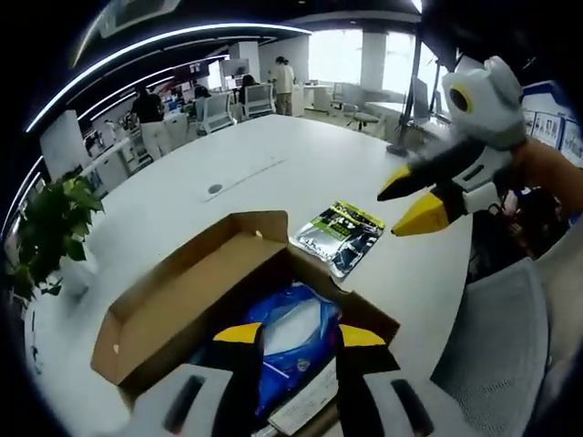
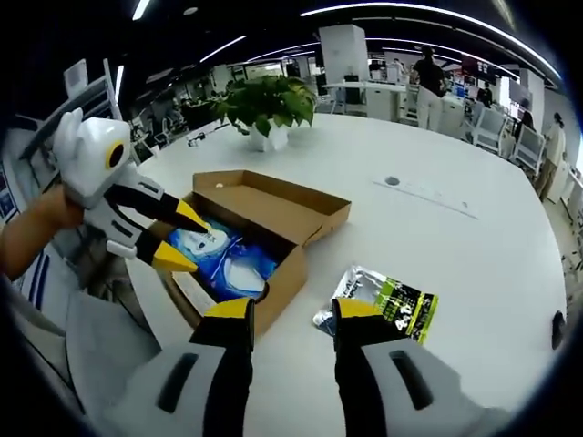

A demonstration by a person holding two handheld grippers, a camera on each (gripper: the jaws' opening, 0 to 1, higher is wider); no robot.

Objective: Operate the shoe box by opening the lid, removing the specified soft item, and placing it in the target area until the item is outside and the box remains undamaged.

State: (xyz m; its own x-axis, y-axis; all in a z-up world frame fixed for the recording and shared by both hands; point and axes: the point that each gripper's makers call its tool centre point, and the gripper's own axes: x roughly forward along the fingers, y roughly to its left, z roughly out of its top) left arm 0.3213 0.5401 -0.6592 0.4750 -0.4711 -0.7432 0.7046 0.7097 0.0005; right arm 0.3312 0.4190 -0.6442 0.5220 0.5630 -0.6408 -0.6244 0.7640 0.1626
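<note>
An open cardboard shoe box [image 1: 173,300] lies on the white table, its lid folded back flat. Inside it is a soft blue item in clear plastic wrap [image 1: 291,328]. My left gripper [image 1: 301,337] hangs open just above that item, its yellow tips on either side of it. From the right gripper view, the left gripper [image 2: 182,238] sits over the blue item [image 2: 228,264] in the box [image 2: 282,282]. My right gripper [image 2: 291,311] is open above the table, between the box and a green-and-black packet [image 2: 387,300]. The right gripper [image 1: 412,202] hovers past the packet [image 1: 342,235].
A potted plant [image 2: 264,105] stands on the table beyond the box. A round cable port [image 2: 392,181] sits in the tabletop. A grey mesh chair [image 1: 510,346] is at the table's edge. People and desks are far behind.
</note>
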